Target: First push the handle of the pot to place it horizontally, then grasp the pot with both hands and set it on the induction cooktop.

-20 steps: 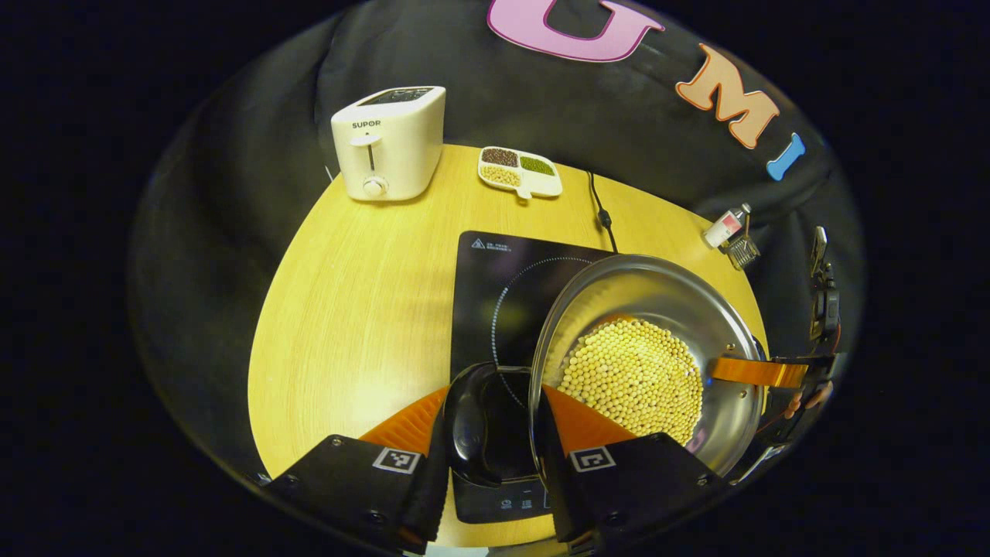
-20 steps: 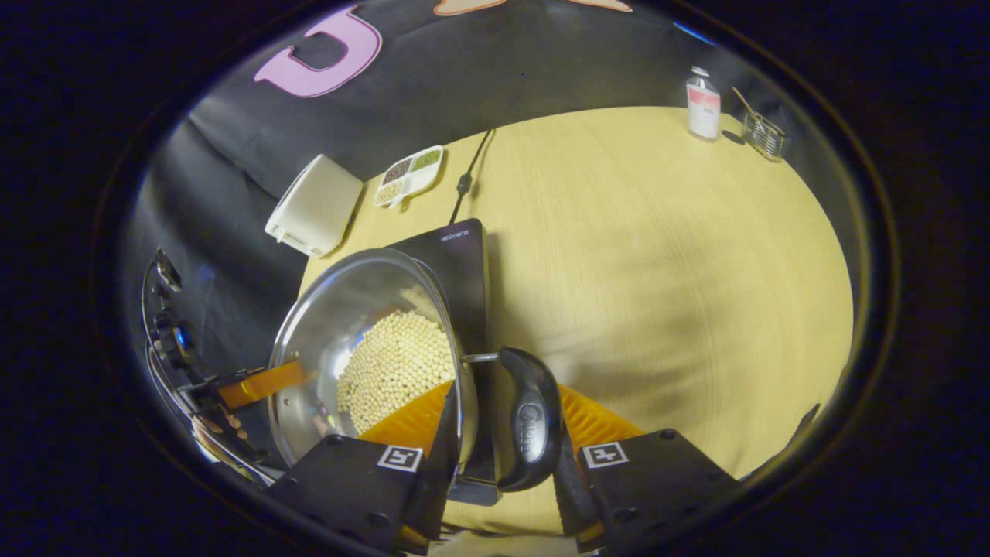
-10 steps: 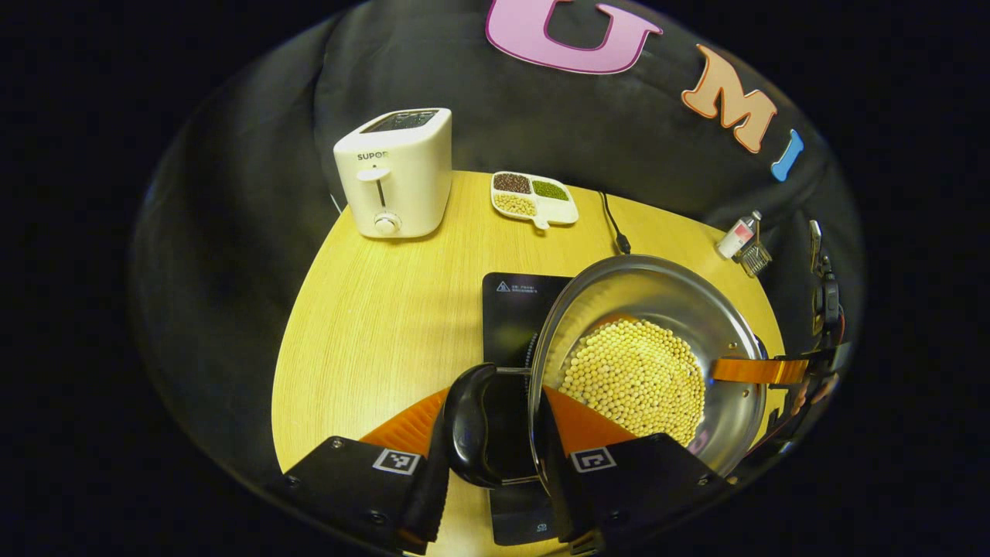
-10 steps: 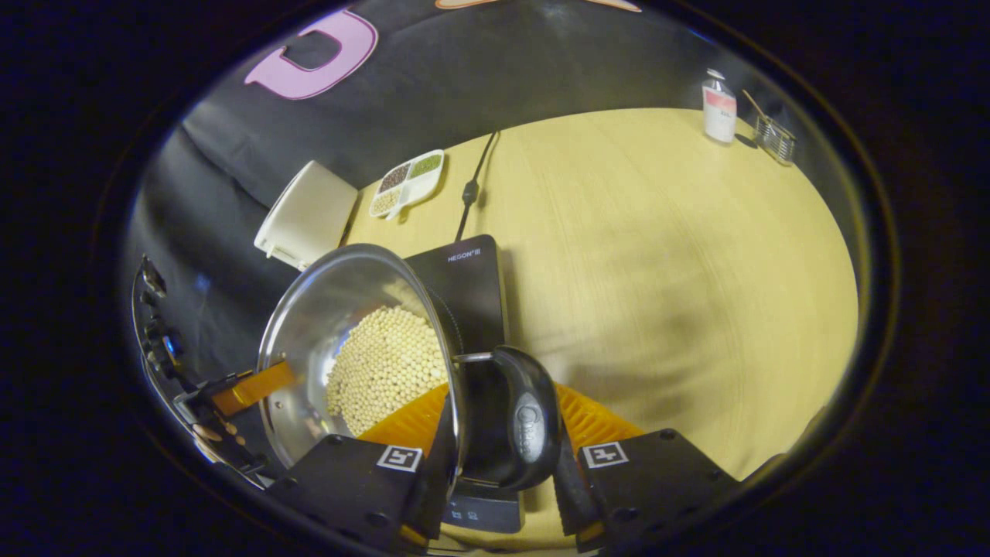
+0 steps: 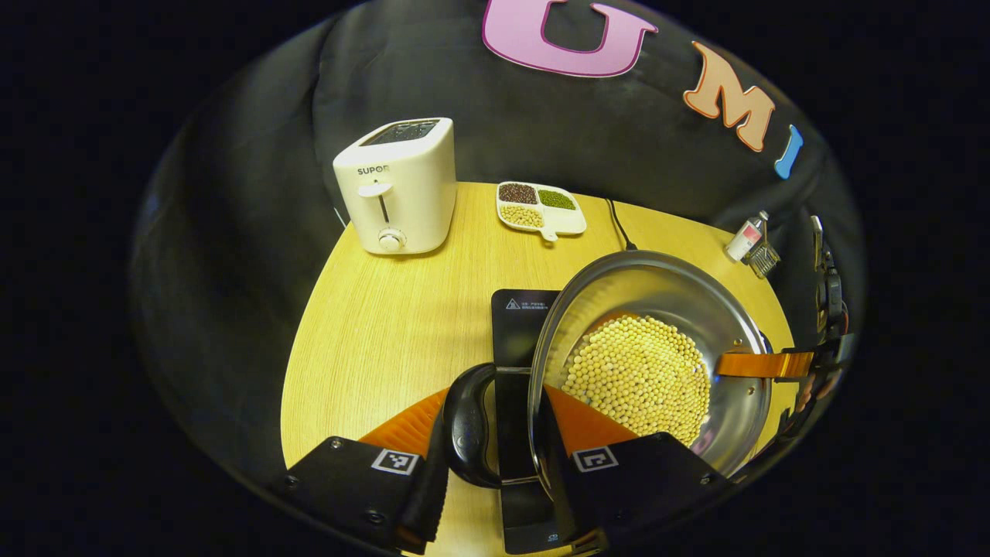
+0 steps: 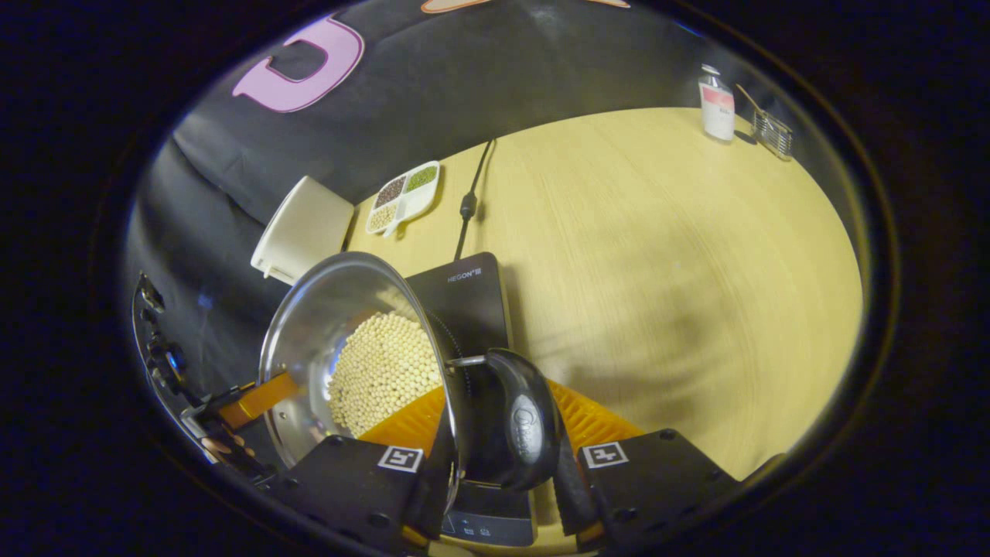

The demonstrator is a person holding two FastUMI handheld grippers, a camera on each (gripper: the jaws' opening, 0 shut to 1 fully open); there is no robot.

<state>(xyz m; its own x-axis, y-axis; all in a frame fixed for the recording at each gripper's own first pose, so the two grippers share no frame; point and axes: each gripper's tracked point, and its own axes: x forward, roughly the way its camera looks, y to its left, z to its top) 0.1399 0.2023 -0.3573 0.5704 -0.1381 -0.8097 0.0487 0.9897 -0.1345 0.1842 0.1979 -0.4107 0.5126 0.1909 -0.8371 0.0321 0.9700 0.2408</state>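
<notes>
Wooden tabletop (image 5: 371, 325) spreads beyond both pairs of fingers, with a toaster (image 5: 396, 186), a divided dish (image 5: 541, 207) and a small bottle (image 6: 716, 102) near the far edge.

The pot (image 5: 657, 302), steel and holding a bed of pale beans (image 5: 638, 375), hangs between the two grippers and appears to be off the table. In the left gripper view the left gripper (image 5: 495, 433) is clenched across the pot's rim: one finger lies inside over the beans, the other outside, with the black side handle (image 5: 464, 425) between them. In the right gripper view the right gripper (image 6: 503, 441) grasps the opposite rim the same way, its own black handle (image 6: 526, 425) sitting between the fingers. The line through the two handles runs from one gripper to the other, so each hand carries one end.

The cooktop (image 5: 518, 325) lies directly ahead of and below the fingers in both views; its dark glass shows under the pot's near rim, and its control strip (image 6: 487, 526) sits right at the right fingertips. The pot seems only partly over the glass, its bulk lying to the inner side of each gripper.

The coming move looks like a level lowering, with both hands dropping together so the beans do not slide.
</notes>
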